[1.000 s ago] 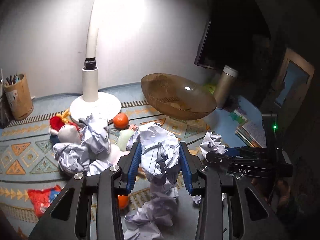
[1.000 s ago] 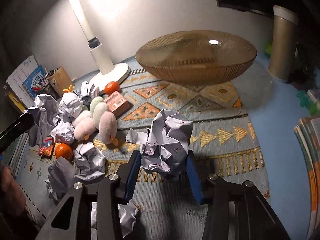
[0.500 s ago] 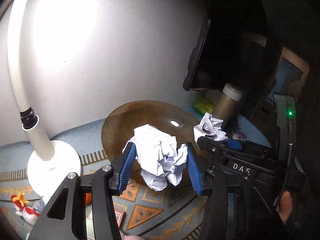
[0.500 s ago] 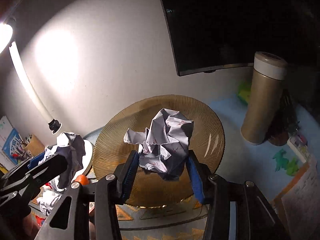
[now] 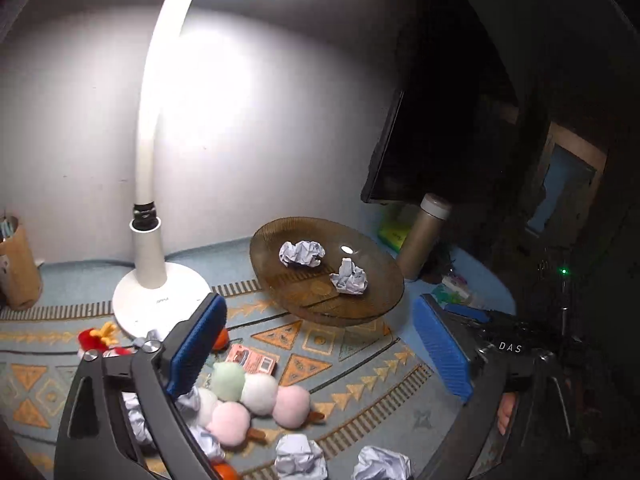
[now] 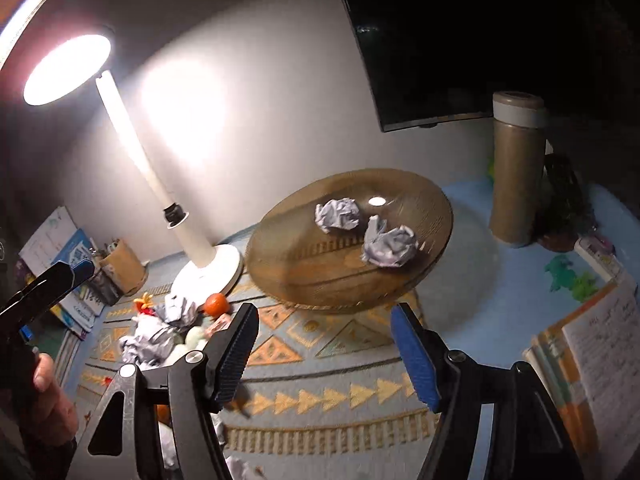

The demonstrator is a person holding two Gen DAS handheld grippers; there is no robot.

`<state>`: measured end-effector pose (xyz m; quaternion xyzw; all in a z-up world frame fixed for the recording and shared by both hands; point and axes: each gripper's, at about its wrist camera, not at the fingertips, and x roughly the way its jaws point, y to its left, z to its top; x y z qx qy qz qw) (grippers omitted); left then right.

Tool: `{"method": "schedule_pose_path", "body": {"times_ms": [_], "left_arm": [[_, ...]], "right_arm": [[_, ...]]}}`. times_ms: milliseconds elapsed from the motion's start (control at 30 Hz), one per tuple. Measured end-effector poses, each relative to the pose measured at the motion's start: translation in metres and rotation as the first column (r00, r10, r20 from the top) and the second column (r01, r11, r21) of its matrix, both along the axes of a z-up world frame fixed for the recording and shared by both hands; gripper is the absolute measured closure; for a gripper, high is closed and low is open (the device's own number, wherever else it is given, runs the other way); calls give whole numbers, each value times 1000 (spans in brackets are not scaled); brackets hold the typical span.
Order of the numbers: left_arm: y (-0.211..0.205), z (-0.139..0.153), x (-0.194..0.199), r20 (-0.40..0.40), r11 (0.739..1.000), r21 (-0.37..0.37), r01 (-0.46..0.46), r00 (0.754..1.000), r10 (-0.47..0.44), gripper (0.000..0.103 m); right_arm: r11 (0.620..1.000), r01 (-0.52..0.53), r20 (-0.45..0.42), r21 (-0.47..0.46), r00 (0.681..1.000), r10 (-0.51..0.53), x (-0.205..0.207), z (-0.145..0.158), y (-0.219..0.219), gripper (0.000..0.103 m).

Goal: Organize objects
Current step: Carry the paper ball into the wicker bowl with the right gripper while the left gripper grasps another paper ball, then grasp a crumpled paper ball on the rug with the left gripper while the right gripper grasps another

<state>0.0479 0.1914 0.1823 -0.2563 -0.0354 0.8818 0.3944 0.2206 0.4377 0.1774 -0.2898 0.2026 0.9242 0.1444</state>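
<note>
Dim desk under a patterned blue and orange woven mat [image 5: 360, 364], lit by a white gooseneck desk lamp [image 5: 148, 184] standing far left. At the far left edge, a tan pen cup [image 5: 18, 264]. On the near left of the mat, a cluster of pastel plush dumpling skewers [image 5: 256, 394], a small orange fruit [image 6: 216, 304], a small pink carton [image 5: 252, 360] and several loose crumpled white paper balls [image 5: 300, 460]. In the middle, farther back, a wide amber ribbed glass bowl [image 5: 372, 308], holding two crumpled paper wads [image 5: 302, 253] side by side, apart from each other. Left gripper [image 5: 320, 344] in front of the bowl, blue pads spread wide after just opening, nothing between them. Right gripper [image 6: 324, 354] likewise parted, jaws having just been opening, empty, hanging near of the bowl. To the right of the bowl, a tall tan cylindrical flask with a pale lid [image 6: 516, 168], upright. Behind it, a dark flat screen [image 6: 440, 40] against the wall. At the far right, an open notebook [image 6: 596, 344] and small green shapes [image 6: 568, 276], possibly toy figures, too blurred to tell.
</note>
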Motion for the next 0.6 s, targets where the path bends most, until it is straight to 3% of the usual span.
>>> {"method": "schedule_pose_path", "body": {"times_ms": [133,233,333,433,600], "left_arm": [[-57,-25,52,-29,992,23,-124,992,125,1],[-85,-66,65,3,975,-32,-220,975,221,1],[-94,-105,65,64,969,-85,-231,970,237,1],[-98,-129,64,88,964,-86,-250,962,257,1],[-103,-129,65,96,969,-59,-240,965,245,1]], "right_arm": [[997,-80,-32,9,996,80,25,-23,-54,36],[996,-52,-124,75,990,62,42,-48,-76,35],[998,-64,-63,28,996,66,32,-71,-78,34],[997,-77,-64,28,995,79,25,-72,-71,33],[996,-63,-69,-58,996,59,28,-78,-54,33]]}}
